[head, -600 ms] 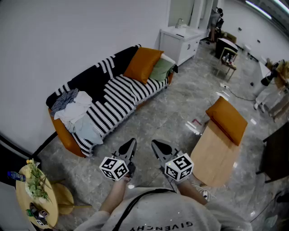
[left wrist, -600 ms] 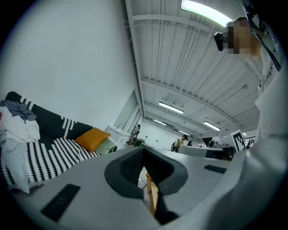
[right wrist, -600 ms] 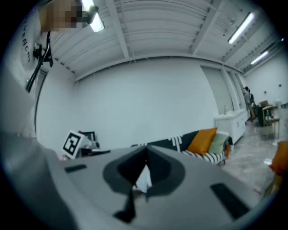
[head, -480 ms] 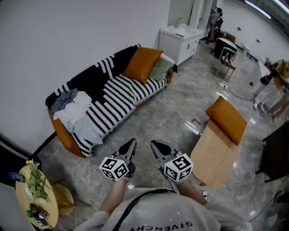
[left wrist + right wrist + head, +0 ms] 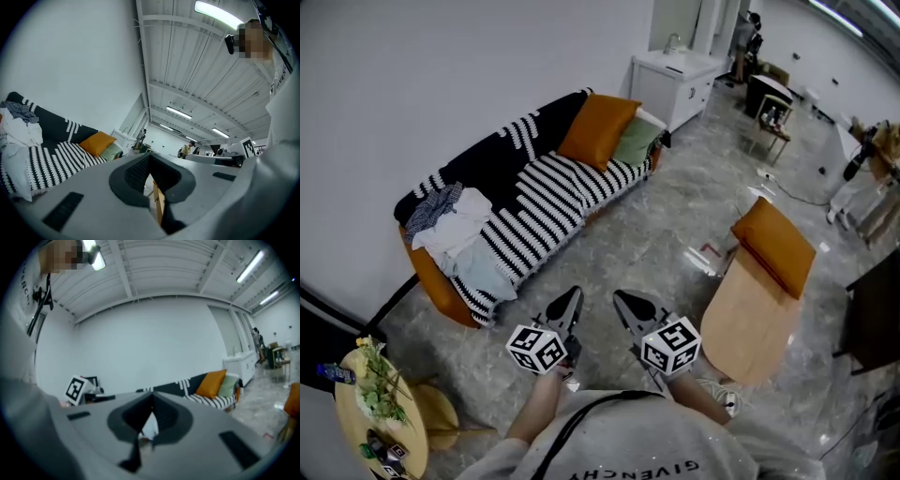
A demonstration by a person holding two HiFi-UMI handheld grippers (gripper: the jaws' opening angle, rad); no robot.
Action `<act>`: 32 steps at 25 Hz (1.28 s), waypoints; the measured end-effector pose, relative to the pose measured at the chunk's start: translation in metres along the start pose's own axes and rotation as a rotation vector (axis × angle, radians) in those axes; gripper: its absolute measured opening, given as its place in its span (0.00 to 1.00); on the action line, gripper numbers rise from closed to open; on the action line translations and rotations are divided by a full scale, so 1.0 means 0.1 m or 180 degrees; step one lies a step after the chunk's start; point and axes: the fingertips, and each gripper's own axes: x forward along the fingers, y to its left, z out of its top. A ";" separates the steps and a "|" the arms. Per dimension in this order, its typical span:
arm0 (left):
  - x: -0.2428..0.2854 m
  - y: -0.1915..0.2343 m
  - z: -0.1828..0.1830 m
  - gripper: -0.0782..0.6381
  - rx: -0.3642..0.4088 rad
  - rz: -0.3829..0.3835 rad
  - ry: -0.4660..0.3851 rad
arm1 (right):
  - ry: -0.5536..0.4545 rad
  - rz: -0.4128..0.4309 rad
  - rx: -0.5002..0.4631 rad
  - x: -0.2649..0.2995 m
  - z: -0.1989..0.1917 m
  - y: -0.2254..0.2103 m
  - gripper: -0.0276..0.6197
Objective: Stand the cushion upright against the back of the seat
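Note:
An orange cushion [image 5: 596, 129] leans upright against the back of the sofa [image 5: 459, 298], at its far end, with a green cushion [image 5: 636, 143] beside it. A second orange cushion [image 5: 776, 246] lies flat on the far end of a low wooden seat [image 5: 741, 328] at the right. Both grippers hang close to my body over the floor, far from the sofa. The left gripper [image 5: 571, 300] and the right gripper [image 5: 624, 302] are shut and hold nothing. The left gripper view shows the orange cushion [image 5: 97, 142] past the shut jaws; the right gripper view shows the same cushion [image 5: 211, 382].
A black-and-white striped throw [image 5: 539, 202] covers the sofa, with a heap of clothes [image 5: 455, 234] at its near end. A white cabinet [image 5: 675, 86] stands beyond the sofa. A small round table [image 5: 370, 412] with a plant is at the lower left. Grey marble floor [image 5: 647, 234] lies between.

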 end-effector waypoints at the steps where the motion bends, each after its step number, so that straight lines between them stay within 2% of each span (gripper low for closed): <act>1: -0.01 0.03 0.01 0.14 0.0002 -0.0002 -0.0001 | -0.0007 -0.0017 0.0004 0.02 0.00 -0.01 0.07; 10: 0.11 0.24 0.05 0.14 0.0070 -0.0060 0.0088 | -0.0125 -0.0178 0.0130 0.18 0.02 -0.17 0.07; 16: 0.44 0.42 0.00 0.14 0.0024 -0.0059 0.0129 | -0.0081 -0.0190 0.0237 0.39 -0.01 -0.51 0.07; 22: 0.96 0.74 0.14 0.14 0.0146 0.0060 0.0071 | -0.0078 -0.0165 0.0273 0.79 0.10 -1.04 0.07; 27: 1.52 0.91 0.30 0.14 0.0161 0.0040 0.0051 | -0.0084 -0.0111 0.0303 1.06 0.27 -1.52 0.07; 32: 2.07 1.07 0.32 0.14 0.0124 0.0031 0.0073 | -0.0054 -0.0072 0.0286 1.27 0.36 -1.96 0.07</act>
